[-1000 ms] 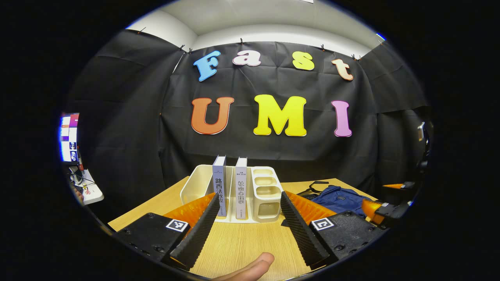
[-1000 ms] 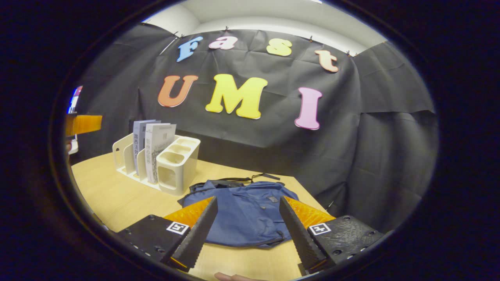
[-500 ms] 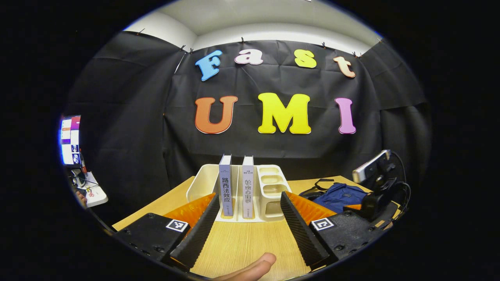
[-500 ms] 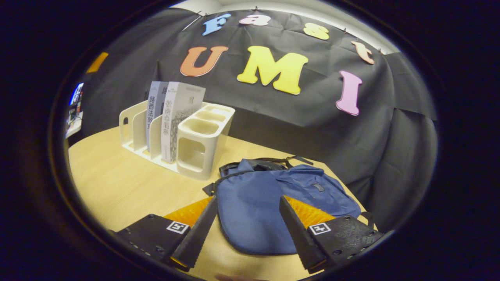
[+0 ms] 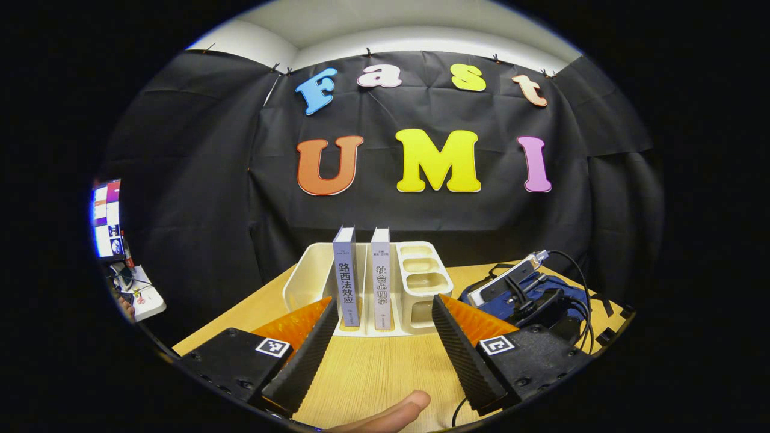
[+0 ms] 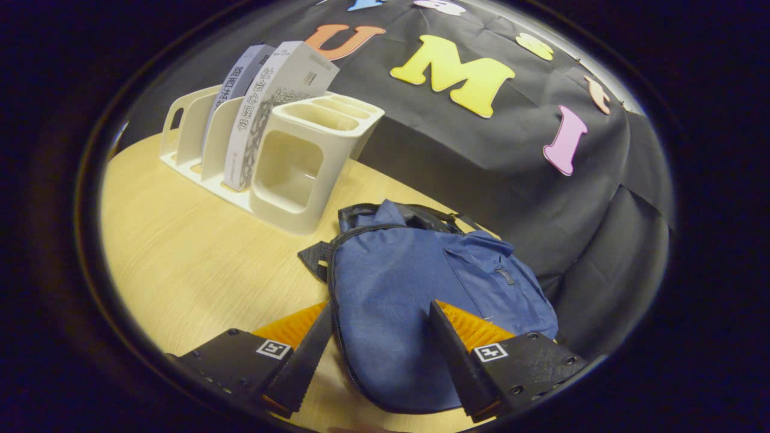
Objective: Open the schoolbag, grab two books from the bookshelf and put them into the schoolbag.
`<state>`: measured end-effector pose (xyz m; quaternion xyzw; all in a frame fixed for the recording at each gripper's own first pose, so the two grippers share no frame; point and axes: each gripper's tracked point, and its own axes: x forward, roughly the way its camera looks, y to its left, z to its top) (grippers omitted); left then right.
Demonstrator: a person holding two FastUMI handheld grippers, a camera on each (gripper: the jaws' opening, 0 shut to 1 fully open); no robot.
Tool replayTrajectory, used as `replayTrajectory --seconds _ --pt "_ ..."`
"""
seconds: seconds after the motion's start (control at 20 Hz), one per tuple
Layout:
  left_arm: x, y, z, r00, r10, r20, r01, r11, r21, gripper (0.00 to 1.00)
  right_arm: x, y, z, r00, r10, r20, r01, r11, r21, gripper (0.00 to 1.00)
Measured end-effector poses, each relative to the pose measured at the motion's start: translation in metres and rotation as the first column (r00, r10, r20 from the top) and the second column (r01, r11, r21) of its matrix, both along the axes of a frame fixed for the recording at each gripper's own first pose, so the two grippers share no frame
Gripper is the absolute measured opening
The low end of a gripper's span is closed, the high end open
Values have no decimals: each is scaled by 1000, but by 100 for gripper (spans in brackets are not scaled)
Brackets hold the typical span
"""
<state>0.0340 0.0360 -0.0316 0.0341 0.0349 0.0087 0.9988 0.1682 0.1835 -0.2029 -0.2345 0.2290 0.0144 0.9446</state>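
Left gripper view. The left tongs (image 5: 382,343) are spread and empty, hovering low over the wooden desk (image 5: 373,373) and aimed at the cream bookshelf (image 5: 421,282). Two books stand upright in adjacent slots, spines forward: the grey-blue book (image 5: 345,282) and, to its right, the white-spined book (image 5: 380,282). Both look stiff and moderately heavy; the exposed upper spine, clear of the dividers, is judged the best place to pinch, since glossy covers may slip. At right the blue schoolbag (image 5: 562,288) lies on the desk, partly hidden by the other gripper's body and cable (image 5: 517,288). A fingertip (image 5: 394,412) shows at the lower edge.

Right gripper view. The right tongs (image 6: 379,346) are spread, holding nothing, poised just above the schoolbag (image 6: 409,288), which lies flat beside the bookshelf (image 6: 295,174). The bag is soft fabric that will sag and bunch; its zipper line (image 6: 361,230) curves along the near upper edge, though the slider is too small to locate. The zip appears closed, so opening is judged the step in hand.
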Motion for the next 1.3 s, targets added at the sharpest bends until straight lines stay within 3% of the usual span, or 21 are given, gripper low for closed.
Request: replayTrajectory --seconds 0.05,0.1,0.25,0.4,0.5,0.55,0.7,0.75,0.8,0.85,0.95,1.0,1.05,1.3 --pt "2 -2 -1 1000 -1 -6 1 1000 5 98 4 0 3 1000 -3 15 4 1000 -21 99" --pt "3 -4 -3 1000 -4 -9 4 1000 8 98 7 0 2 1000 -10 24 11 999 -42 93" --pt "4 -8 -5 1000 -20 -17 20 1000 -4 98 12 -3 3 999 -33 34 36 996 -76 92" --pt "3 -8 -6 1000 -15 -18 15 1000 -1 98 0 -1 12 999 -48 21 49 998 -33 85" --pt "2 -11 -4 1000 -23 -12 23 1000 -3 98 -5 -10 34 995 -76 71 80 995 -53 80" --pt "0 -12 -2 1000 -29 -8 29 1000 -4 98 -2 -13 48 989 -84 124 94 993 -75 67" --pt "2 -15 -2 999 -42 -5 42 999 -18 98 5 -13 44 988 -91 123 104 989 -105 67" --pt "3 -16 -3 999 -44 -7 43 999 -22 98 9 -15 40 989 -97 110 109 987 -116 74" --pt "3 -14 -4 999 -42 -12 42 999 -24 98 14 -21 41 987 -109 115 123 984 -125 69" --pt "4 -12 -6 999 -34 -17 34 999 -26 98 18 -25 45 985 -119 125 135 983 -127 43" --pt "7 -7 -6 1000 -17 -18 17 999 -36 98 23 -25 38 991 -97 88 104 991 -79 22" --pt "9 -8 -7 1000 -16 -22 15 999 -44 98 25 -25 42 993 -84 84 89 994 -63 22" --pt "11 -8 -9 999 -19 -27 17 998 -52 98 25 -25 49 995 -60 85 63 997 -38 11" --pt "20 2 -20 999 5 -51 -8 999 -49 99 27 -45 79 997 -4 75 1 999 32 5"
